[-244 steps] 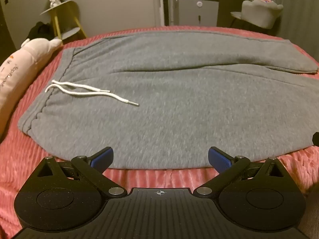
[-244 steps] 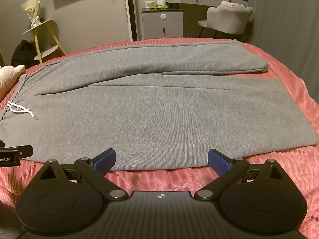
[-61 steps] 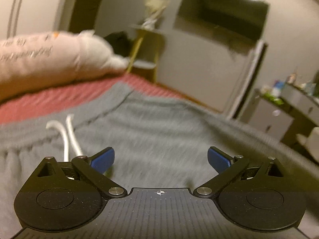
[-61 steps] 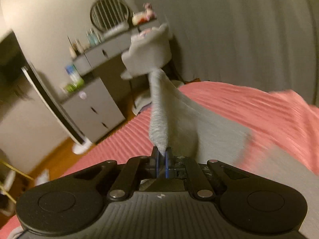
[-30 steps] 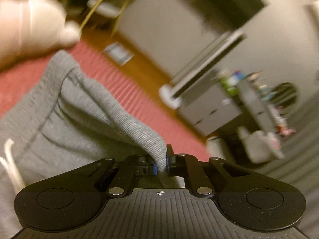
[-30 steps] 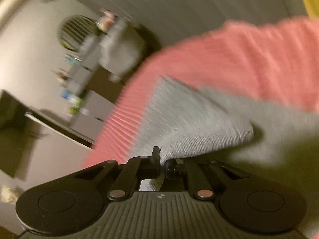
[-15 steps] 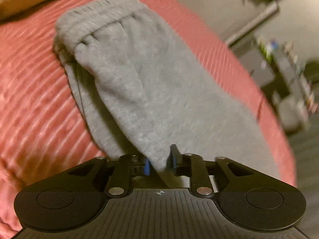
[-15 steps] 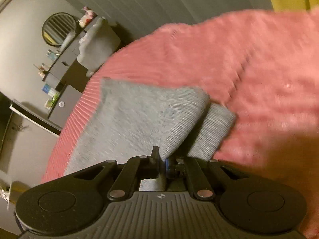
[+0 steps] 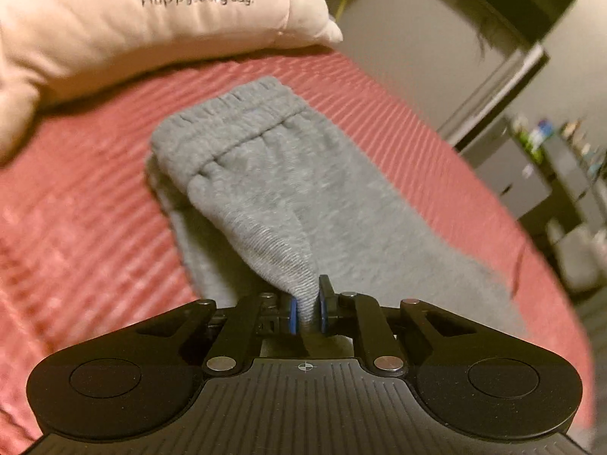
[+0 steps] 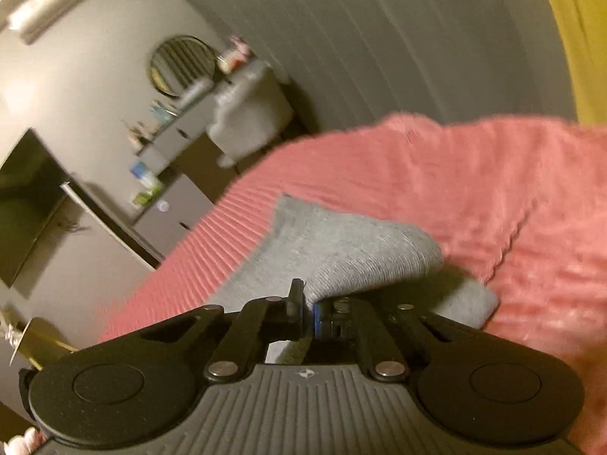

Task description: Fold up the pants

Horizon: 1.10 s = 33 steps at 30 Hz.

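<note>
Grey sweatpants (image 9: pixel 303 189) lie on a pink ribbed bedspread (image 9: pixel 76 227), folded lengthwise so one half lies on the other. My left gripper (image 9: pixel 306 313) is shut on the waistband corner, held a little above the lower layer. The elastic waistband (image 9: pixel 235 121) points toward the pillow. In the right wrist view the leg end of the pants (image 10: pixel 360 254) is doubled over. My right gripper (image 10: pixel 309 313) is shut on the hem corner of the top layer, just above the bed.
A pink plush pillow (image 9: pixel 132 26) with printed text lies beyond the waistband. The pink bedspread (image 10: pixel 493 197) spreads right of the hem. A grey dresser (image 10: pixel 170 204), a chair (image 10: pixel 246 121) and a round mirror (image 10: pixel 182 64) stand beyond the bed edge.
Both grippers went from open at the near edge to shut on the pants. They carried one half over the other; in the last half second both moved slightly, still gripping.
</note>
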Each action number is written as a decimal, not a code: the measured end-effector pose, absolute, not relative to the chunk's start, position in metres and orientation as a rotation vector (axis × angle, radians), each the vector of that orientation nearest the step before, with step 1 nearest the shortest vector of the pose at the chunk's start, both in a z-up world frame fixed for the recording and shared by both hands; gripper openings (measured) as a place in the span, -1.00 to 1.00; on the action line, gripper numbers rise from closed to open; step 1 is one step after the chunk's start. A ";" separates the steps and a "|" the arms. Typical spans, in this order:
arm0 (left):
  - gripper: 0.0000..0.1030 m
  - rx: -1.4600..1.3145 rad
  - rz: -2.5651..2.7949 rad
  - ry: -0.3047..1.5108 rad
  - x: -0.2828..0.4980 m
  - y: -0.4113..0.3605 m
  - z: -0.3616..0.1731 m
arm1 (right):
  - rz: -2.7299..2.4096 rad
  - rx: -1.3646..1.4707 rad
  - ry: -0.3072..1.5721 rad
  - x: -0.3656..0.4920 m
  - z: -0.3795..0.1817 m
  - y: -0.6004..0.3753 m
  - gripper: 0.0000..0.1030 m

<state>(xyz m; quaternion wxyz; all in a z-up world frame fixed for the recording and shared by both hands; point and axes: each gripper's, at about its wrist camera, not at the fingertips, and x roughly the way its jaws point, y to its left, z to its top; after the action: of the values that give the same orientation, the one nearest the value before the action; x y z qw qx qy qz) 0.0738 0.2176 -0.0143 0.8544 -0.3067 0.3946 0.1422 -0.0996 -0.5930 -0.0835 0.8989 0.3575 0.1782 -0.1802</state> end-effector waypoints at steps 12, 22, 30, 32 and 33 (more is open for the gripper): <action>0.74 -0.265 0.307 0.659 0.054 0.123 0.042 | -0.483 0.969 0.470 -0.140 -0.130 -0.637 -0.54; 0.75 -0.146 0.162 0.918 0.073 0.019 -0.032 | -0.486 1.018 0.525 -0.140 -0.139 -0.650 -0.22; 0.80 -0.066 0.201 0.917 0.068 0.018 -0.036 | -0.391 1.198 0.425 -0.150 -0.161 -0.668 -0.11; 0.80 -0.063 0.211 0.916 0.066 0.014 -0.032 | -0.379 1.198 0.418 -0.146 -0.159 -0.669 -0.12; 0.80 -0.064 0.214 0.916 0.069 0.014 -0.031 | -0.385 1.175 0.414 -0.145 -0.155 -0.668 -0.30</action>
<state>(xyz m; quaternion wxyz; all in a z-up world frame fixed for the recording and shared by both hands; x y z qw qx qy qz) 0.0686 0.0137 -0.0312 0.8908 -0.0308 0.4414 0.1033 -0.1445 -0.6678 -0.1553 0.7950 0.5466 0.1925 -0.1792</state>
